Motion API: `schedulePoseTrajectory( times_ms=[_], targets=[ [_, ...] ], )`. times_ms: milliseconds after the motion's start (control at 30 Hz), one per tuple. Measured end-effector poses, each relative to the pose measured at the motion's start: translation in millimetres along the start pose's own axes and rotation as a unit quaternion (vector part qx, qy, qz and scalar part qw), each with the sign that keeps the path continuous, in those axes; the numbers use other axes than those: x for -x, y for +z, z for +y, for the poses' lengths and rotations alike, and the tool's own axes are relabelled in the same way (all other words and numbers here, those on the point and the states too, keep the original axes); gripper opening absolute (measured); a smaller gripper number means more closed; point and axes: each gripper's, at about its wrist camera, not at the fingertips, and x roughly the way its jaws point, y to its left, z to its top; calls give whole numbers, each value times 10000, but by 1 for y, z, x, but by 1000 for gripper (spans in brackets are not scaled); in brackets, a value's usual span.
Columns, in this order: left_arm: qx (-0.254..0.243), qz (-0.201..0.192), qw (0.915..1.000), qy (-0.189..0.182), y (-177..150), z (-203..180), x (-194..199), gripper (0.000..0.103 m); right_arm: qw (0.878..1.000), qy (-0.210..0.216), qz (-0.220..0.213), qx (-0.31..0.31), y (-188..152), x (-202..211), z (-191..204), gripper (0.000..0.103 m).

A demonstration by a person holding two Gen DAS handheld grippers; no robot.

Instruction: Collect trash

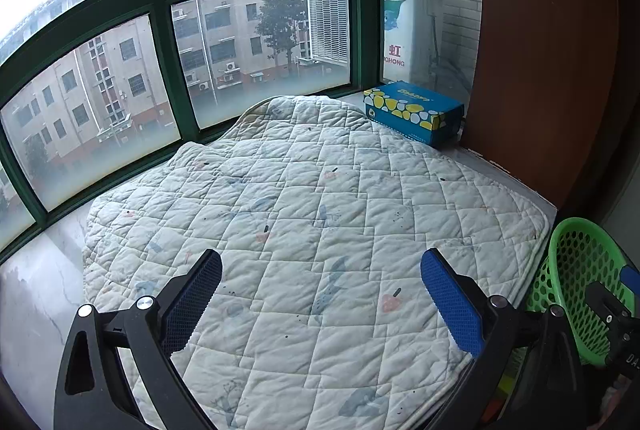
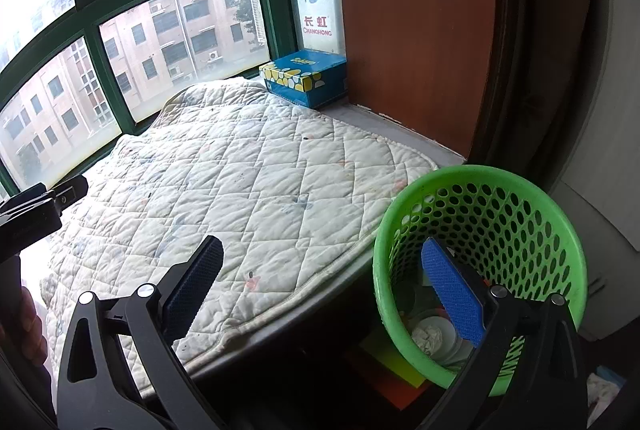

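- Jaws: left gripper (image 1: 320, 294) wide open, empty, over the white quilted pad (image 1: 312, 230); right gripper (image 2: 322, 284) wide open, empty, one finger at the basket mouth.
- Green perforated plastic waste basket (image 2: 520, 226) stands just off the pad's right edge, nearer the right gripper; crumpled white paper (image 2: 430, 336) lies inside.
- No loose trash visible on the pad.
- Blue-and-yellow cardboard tissue box (image 1: 414, 110) sits at the far corner; room to move is open between.
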Motion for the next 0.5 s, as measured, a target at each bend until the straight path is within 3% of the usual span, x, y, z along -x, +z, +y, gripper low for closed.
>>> schedulePoseTrajectory(
  times_ms=[500],
  targets=[
    [-18, -10, 10000, 7, -1, -1, 0, 96, 10000, 10, 15, -6, -1, 0, 1, 98]
  ],
)
